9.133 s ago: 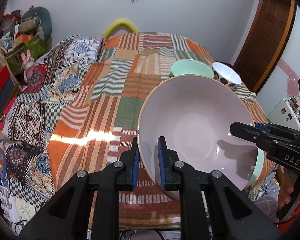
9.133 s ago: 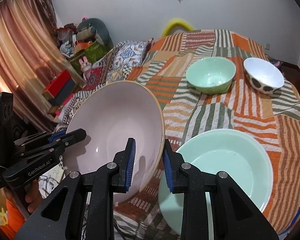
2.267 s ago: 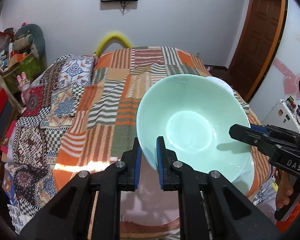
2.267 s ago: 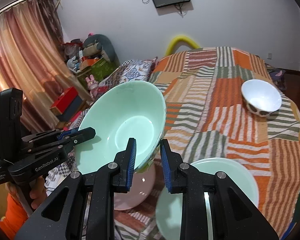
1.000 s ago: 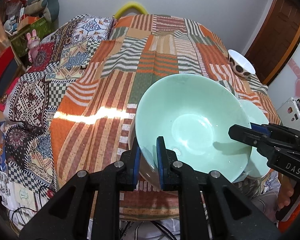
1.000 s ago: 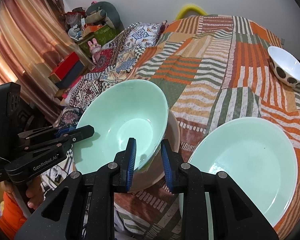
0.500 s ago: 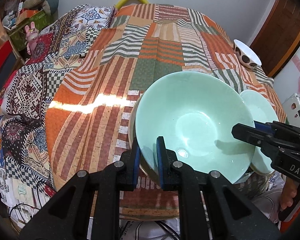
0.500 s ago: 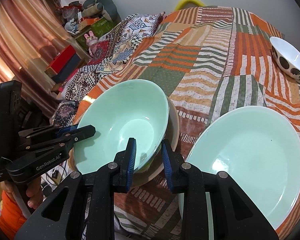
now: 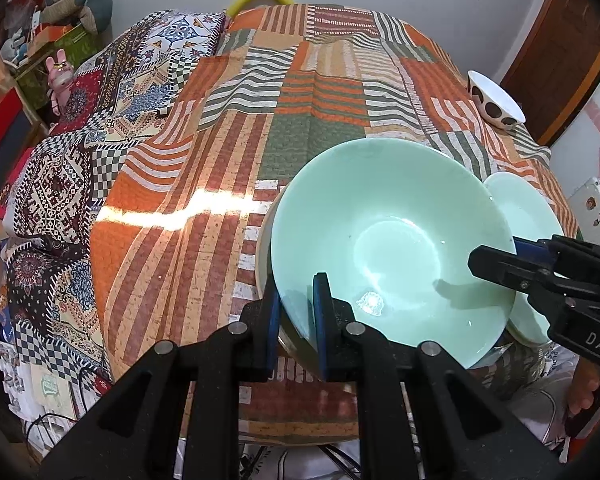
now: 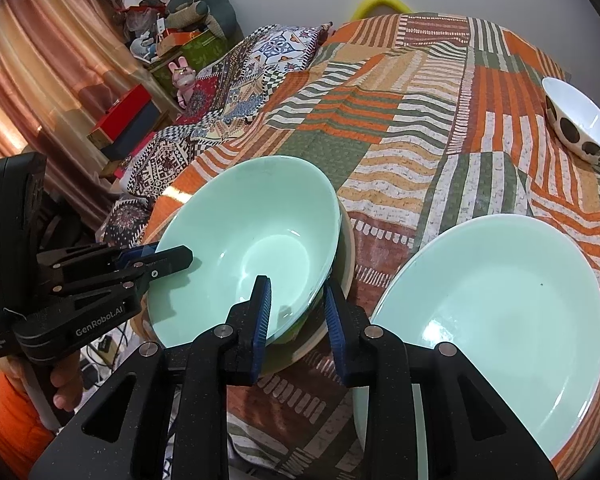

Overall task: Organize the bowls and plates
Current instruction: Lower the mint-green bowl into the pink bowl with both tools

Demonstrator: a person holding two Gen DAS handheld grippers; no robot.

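A mint-green bowl (image 9: 392, 240) (image 10: 252, 240) sits tilted inside a larger pale pink bowl (image 9: 262, 248) (image 10: 346, 256) near the table's front edge. My left gripper (image 9: 298, 300) (image 10: 180, 258) is shut on the green bowl's near-left rim. On the opposite rim my right gripper (image 10: 298, 300) (image 9: 484, 260) is shut too, one pad inside the wall and one outside. A wide mint-green plate (image 10: 492, 312) (image 9: 528, 216) lies just right of the stacked bowls.
A small white bowl with dark spots (image 9: 496, 106) (image 10: 580, 124) stands at the far right of the striped patchwork tablecloth (image 9: 300, 92). Patterned bedding (image 9: 100, 120) and boxes lie to the left. A brown door (image 9: 560, 60) is at the right.
Earlier both grippers held the pink bowl, then carried the green bowl in the air. Over the last second the green bowl has sunk into the pink bowl; both grips are unchanged.
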